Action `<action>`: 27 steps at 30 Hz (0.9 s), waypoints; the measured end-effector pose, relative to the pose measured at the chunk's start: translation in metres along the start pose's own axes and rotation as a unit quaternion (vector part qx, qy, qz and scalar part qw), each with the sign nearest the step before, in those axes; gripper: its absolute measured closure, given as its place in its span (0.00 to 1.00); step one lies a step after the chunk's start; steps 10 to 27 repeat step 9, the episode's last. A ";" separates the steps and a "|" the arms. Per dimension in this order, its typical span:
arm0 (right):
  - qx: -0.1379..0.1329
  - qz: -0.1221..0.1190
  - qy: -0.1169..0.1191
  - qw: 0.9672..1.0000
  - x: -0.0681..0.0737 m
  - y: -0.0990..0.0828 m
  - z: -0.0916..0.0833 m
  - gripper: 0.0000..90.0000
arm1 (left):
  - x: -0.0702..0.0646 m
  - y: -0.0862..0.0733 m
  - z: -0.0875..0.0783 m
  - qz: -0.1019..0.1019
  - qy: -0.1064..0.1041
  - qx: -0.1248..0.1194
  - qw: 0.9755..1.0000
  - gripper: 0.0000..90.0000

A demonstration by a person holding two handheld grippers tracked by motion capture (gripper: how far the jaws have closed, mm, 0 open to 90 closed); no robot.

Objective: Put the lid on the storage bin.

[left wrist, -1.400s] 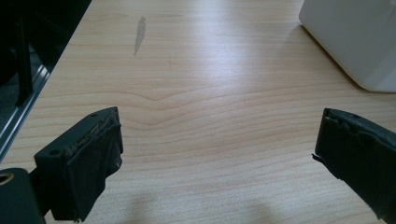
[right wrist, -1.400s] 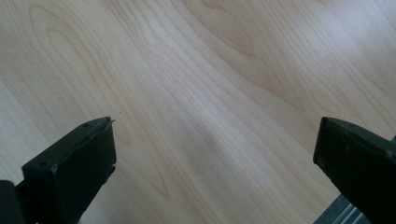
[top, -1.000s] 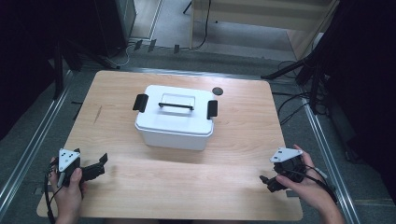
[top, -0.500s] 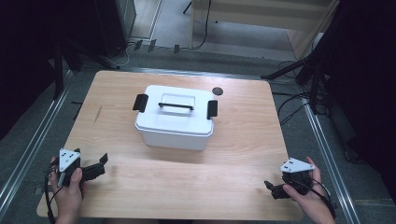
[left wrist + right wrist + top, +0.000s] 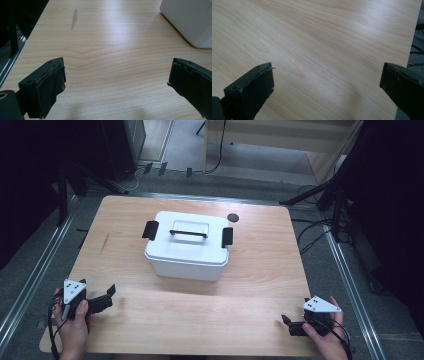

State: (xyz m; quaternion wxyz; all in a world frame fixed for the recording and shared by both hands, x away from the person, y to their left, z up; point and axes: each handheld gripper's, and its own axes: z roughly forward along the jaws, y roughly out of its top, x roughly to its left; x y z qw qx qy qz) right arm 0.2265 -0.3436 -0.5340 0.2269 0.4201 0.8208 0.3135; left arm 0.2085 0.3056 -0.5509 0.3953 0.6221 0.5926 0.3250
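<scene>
- A white lidded storage box (image 5: 187,247) sits near the middle of a light wooden table (image 5: 260,265), its long side facing the person, as seen from the high view
- The box's lid is on, with a black clasp (image 5: 149,229) at its left end, a second black clasp (image 5: 227,236) at its right end, and a slim black carry handle (image 5: 188,233) lying across the top between them
- A small dark round disc (image 5: 233,217) lies on the tabletop just behind the box's right rear corner, apart from it
- The left gripper (image 5: 109,296) is held low at the near left corner of the table, well apart from the box, jaws spread wide and holding nothing; the person's left hand (image 5: 74,322) wraps its body below the grey three-cornered plate
- In the left gripper view, the two black jaws stand far apart over bare wood, with a rounded corner of the white box at the upper right and a grey scuff mark (image 5: 74,18) on the wood farther off at the upper left
- The right gripper (image 5: 289,324) is held at the near right corner of the table, also well away from the box, with the right hand (image 5: 327,337) gripping it from below
- In the right gripper view, its jaws are likewise spread wide over bare wood grain, nothing between them, with the table's edge at the far right
</scene>
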 end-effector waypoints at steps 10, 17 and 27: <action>-0.020 0.015 0.000 1.000 0.001 -0.009 0.003 0.00 | 0.000 0.000 0.001 0.000 0.003 0.005 1.000 0.02; -0.020 0.015 0.000 1.000 0.001 -0.009 0.003 0.00 | 0.000 0.000 0.001 0.000 0.003 0.005 1.000 0.02; -0.020 0.015 0.000 1.000 0.001 -0.009 0.003 0.00 | 0.000 0.000 0.001 0.000 0.003 0.005 1.000 0.02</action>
